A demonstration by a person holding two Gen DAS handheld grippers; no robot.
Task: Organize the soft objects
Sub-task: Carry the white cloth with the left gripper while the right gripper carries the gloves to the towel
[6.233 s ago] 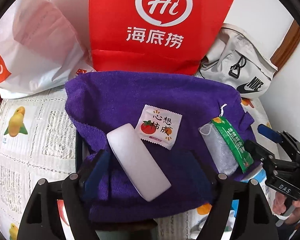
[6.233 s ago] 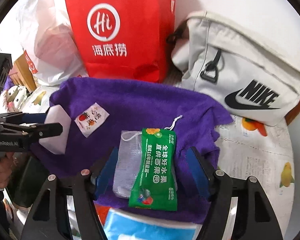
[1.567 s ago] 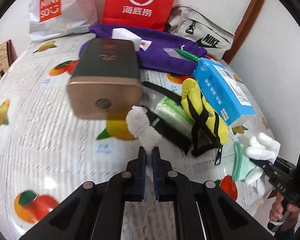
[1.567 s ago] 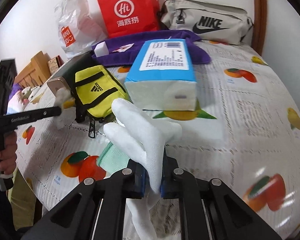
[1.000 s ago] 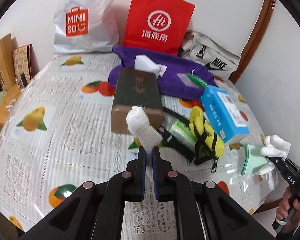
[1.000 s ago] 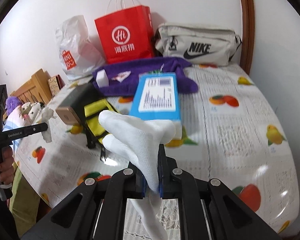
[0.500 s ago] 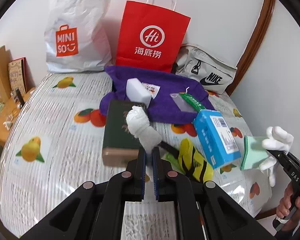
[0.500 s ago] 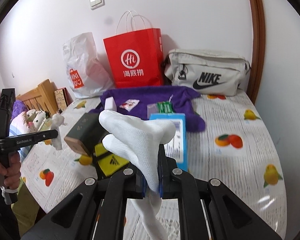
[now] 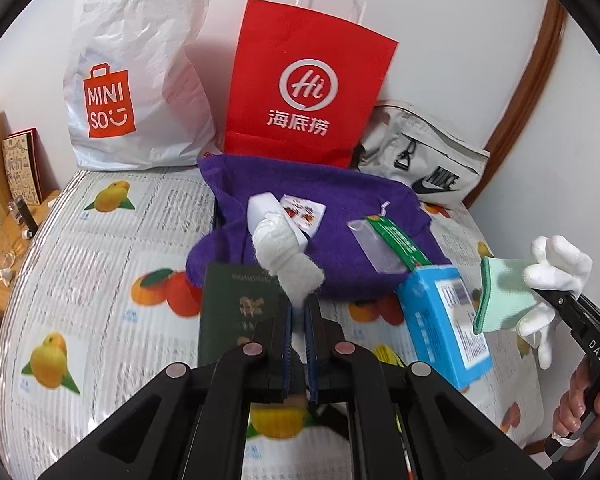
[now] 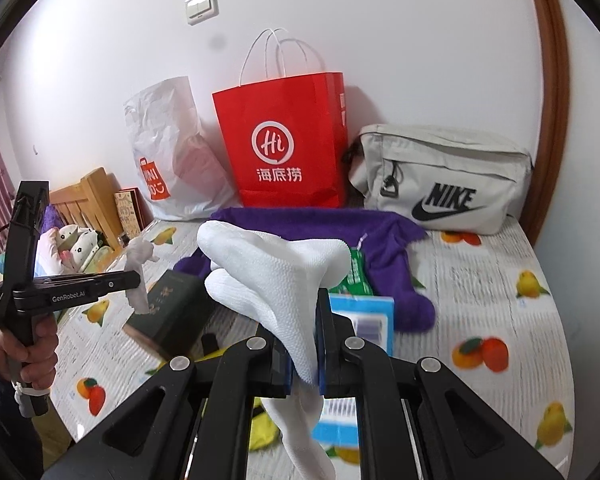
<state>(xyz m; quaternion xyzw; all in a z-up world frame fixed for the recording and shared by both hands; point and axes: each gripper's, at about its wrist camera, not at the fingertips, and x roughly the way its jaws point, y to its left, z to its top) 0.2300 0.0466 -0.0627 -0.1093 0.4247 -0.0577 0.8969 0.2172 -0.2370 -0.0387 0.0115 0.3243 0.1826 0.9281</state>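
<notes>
The left gripper (image 9: 299, 312) has its jaws pressed together on a small white sock (image 9: 286, 252), which stands up out of the fingertips, clear of the table. Just below and to its left lies a green box (image 9: 236, 308); ahead of the tips spreads a purple towel (image 9: 340, 208) with a white block (image 9: 260, 208) and a green packet (image 9: 396, 240) on it. To the right of the tips sits a blue tissue pack (image 9: 440, 320).

The right gripper (image 10: 304, 364) pinches a white glove (image 10: 276, 276), the glove's bulk rising above the tips and its tail hanging below them. In the left view a mint cloth (image 9: 500, 300) shows against that glove. Beyond both tools stand a white bag (image 9: 136, 72), a red bag (image 9: 308, 92) and a grey pouch (image 10: 444, 184).
</notes>
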